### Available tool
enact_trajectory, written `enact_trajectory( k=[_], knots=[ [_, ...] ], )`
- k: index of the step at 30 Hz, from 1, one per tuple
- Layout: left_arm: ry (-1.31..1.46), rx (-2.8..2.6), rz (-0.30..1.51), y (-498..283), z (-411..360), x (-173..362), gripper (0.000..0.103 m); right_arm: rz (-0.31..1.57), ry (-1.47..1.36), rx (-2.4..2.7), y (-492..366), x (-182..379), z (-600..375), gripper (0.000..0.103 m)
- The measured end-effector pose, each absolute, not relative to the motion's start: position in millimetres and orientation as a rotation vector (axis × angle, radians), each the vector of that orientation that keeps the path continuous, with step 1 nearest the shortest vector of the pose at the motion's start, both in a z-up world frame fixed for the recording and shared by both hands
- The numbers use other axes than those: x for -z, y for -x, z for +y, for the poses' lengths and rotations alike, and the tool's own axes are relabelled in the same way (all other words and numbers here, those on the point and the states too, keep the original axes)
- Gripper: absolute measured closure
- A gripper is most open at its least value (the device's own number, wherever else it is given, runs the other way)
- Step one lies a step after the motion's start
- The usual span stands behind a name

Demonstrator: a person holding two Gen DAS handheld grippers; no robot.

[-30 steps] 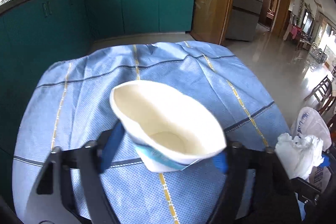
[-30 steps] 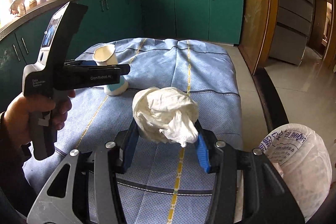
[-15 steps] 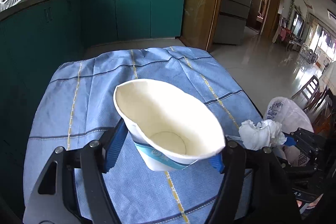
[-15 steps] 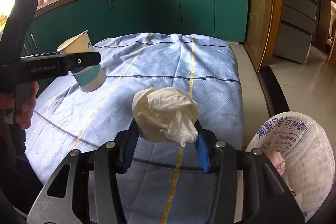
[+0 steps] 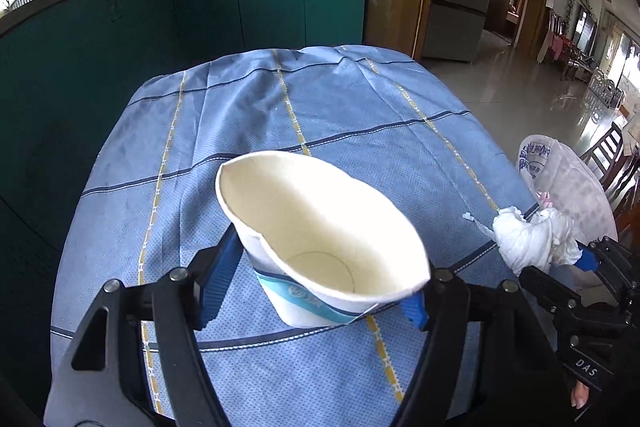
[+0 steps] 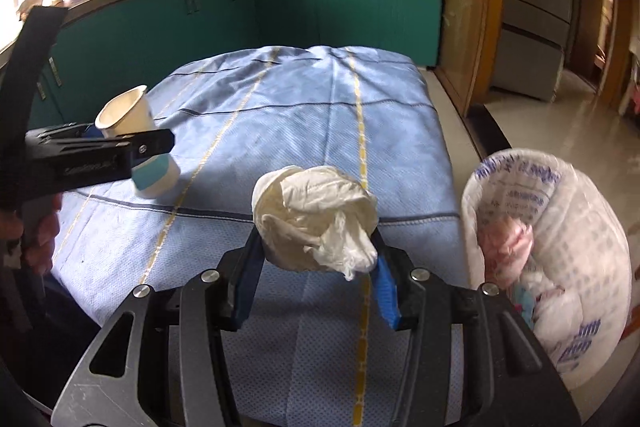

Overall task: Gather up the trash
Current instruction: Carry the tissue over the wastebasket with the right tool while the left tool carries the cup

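My left gripper (image 5: 316, 279) is shut on a white paper cup (image 5: 320, 227) with a blue band, squashed oval between the blue pads and held above the blue tablecloth (image 5: 320, 115). The right wrist view shows that cup (image 6: 132, 131) at the left, in the left gripper (image 6: 136, 151). My right gripper (image 6: 316, 275) is shut on a crumpled white tissue wad (image 6: 316, 215) near the table's right edge. The left wrist view has the tissue wad (image 5: 528, 235) at the right, in the right gripper (image 5: 560, 251), close to the white plastic trash bag (image 5: 568, 187). The bag (image 6: 560, 227) stands open beside the table with trash inside.
Teal kitchen cabinets (image 6: 320, 15) run behind the table, with pots and a dish rack on the counter. A wooden door frame (image 6: 472, 7) and a shiny tiled floor (image 5: 520, 79) lie to the right. Chairs (image 5: 612, 155) stand past the bag.
Both grippers have kept their loads. The right gripper with the tissue moved right toward the bag, which shows larger now. The cup stays lifted off the cloth.
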State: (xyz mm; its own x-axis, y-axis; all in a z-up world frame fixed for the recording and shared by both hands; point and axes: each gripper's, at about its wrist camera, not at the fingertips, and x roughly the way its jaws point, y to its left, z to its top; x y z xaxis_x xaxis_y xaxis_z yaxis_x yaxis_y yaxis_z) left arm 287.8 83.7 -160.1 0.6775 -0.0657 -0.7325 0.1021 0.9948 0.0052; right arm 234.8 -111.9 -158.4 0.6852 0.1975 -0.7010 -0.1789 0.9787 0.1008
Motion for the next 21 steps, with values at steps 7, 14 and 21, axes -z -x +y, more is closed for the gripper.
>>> enact_trajectory(
  k=[7,14,21],
  knots=[
    [-0.060,0.109,0.839,-286.8,77.4,164.5,0.032,0.798,-0.040,-0.243,-227.0,156.5,-102.8,0.030],
    [-0.069,0.121,0.855,-285.7,76.9,168.4,0.029,0.791,0.019,-0.185,-223.1,152.3,-105.0,0.019],
    [-0.076,0.114,0.885,-288.7,73.9,177.3,0.017,0.834,0.031,-0.184,-234.5,160.3,-93.5,0.019]
  ],
)
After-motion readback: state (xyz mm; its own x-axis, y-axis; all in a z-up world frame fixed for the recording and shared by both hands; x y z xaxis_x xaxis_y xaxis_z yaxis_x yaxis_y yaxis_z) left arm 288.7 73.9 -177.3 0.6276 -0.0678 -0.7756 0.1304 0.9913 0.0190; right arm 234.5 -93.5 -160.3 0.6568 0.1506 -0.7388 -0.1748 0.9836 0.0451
